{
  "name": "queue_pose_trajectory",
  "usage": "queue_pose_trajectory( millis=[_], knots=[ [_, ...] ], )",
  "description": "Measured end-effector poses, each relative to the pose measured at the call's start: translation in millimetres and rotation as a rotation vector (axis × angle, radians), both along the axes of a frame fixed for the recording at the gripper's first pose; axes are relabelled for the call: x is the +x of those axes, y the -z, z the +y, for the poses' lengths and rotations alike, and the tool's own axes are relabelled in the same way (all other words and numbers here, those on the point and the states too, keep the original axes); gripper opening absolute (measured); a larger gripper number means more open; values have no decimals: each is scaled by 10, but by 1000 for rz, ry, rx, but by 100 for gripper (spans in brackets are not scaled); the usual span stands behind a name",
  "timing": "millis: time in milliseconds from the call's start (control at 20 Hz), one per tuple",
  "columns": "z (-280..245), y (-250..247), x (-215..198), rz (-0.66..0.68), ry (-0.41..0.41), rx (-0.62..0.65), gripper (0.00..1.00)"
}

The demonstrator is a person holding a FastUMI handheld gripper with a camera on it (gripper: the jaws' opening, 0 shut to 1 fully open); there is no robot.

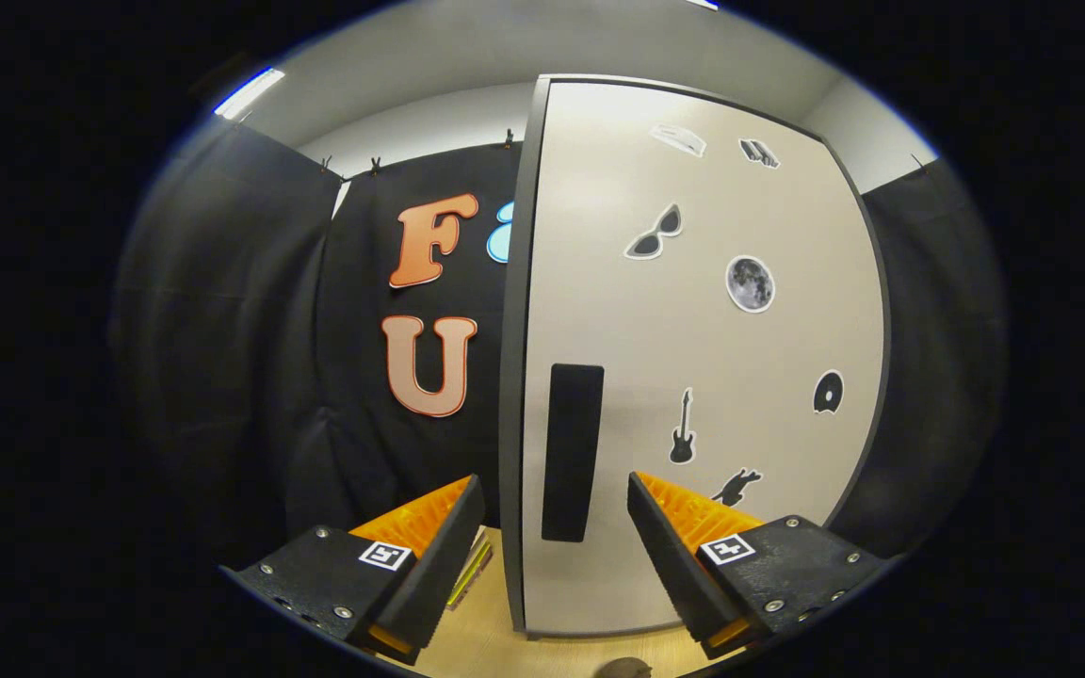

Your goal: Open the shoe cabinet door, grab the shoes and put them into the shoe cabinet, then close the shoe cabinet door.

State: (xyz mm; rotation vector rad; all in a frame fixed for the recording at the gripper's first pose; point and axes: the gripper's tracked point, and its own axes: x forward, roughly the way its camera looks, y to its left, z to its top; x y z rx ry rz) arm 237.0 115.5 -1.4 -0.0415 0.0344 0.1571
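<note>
Shoe cabinet point(693, 584): stood on a light wooden floor point(486, 640), directly ahead of the fingers, its dark side edge facing left.
Booth wall, left: black cloth hung from clips, beyond the left finger and beside the cabinet's edge.
Object at left finger: something flat with yellowish edges point(473, 567) lay on the floor just behind the left fingertip; identity could not be determined.
Hand-held gripper point(554, 513): fingers spread wide, nothing between them, no contact with the door.
Door handle point(571, 452): dark vertical bar near the door's left edge, seen in the gap between the fingertips, just beyond them.
Cabinet door point(750, 377): pale, closed flush.
Door decoration: stickers of sunglasses point(655, 233), a moon point(750, 283) and a guitar point(683, 428), among others.
Floor, near edge: small dark rounded item point(624, 669), unidentifiable.
</note>
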Motion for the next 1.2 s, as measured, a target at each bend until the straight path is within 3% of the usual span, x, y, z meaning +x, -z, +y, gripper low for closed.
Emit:
queue_pose_trajectory(
  millis=[300,400,700,1000,1200],
  knots=[
    [-58,66,308,15,53,5,95],
    [-68,69,409,30,66,-7,89],
    [-18,43,420,26,71,43,38],
    [-28,62,348,47,75,63,33],
    [-136,59,52,47,74,75,33]
  ],
)
